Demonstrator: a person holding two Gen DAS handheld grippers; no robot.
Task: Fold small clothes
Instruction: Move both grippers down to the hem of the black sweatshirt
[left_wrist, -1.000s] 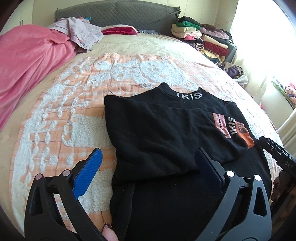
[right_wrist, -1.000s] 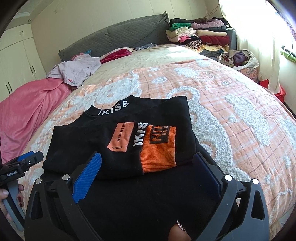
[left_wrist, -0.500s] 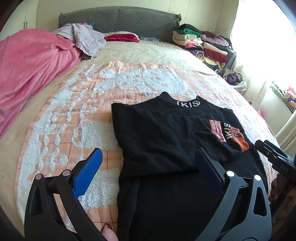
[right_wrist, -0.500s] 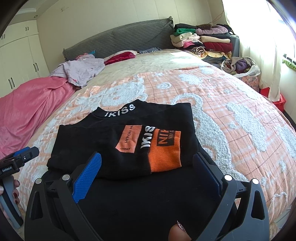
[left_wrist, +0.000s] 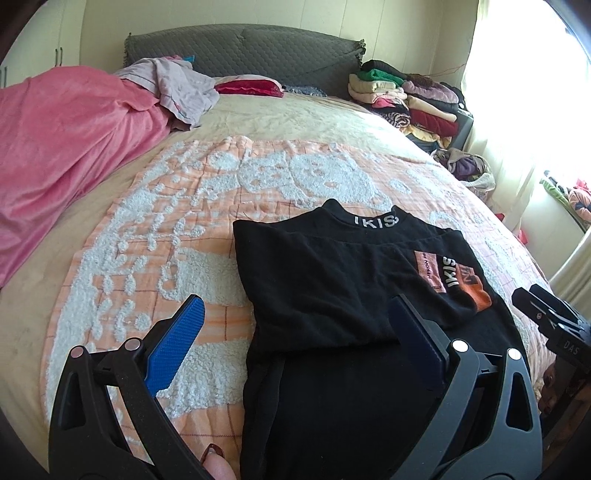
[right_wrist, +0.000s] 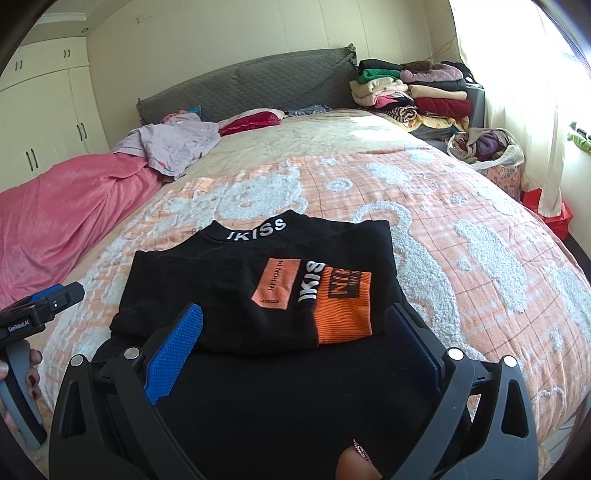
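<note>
A black sweatshirt (left_wrist: 332, 288) with white "IKISS" on the collar lies on the bed, both sleeves folded across its chest. The top sleeve ends in an orange cuff (right_wrist: 341, 308). It also shows in the right wrist view (right_wrist: 229, 280). My left gripper (left_wrist: 295, 321) is open and empty, above the garment's near left part. My right gripper (right_wrist: 293, 325) is open and empty, above the near right part. Each gripper shows at the edge of the other's view: the right one (left_wrist: 554, 325), the left one (right_wrist: 40, 314).
The bed has an orange and white fluffy blanket (left_wrist: 177, 236). A pink blanket (left_wrist: 59, 140) lies at the left. A lilac garment (left_wrist: 177, 88) and a red pillow (left_wrist: 251, 86) are near the grey headboard. Stacked folded clothes (left_wrist: 406, 103) stand at the far right.
Both grippers have risen and pulled back a little from the sweatshirt. Both stay open. The sweatshirt has not moved.
</note>
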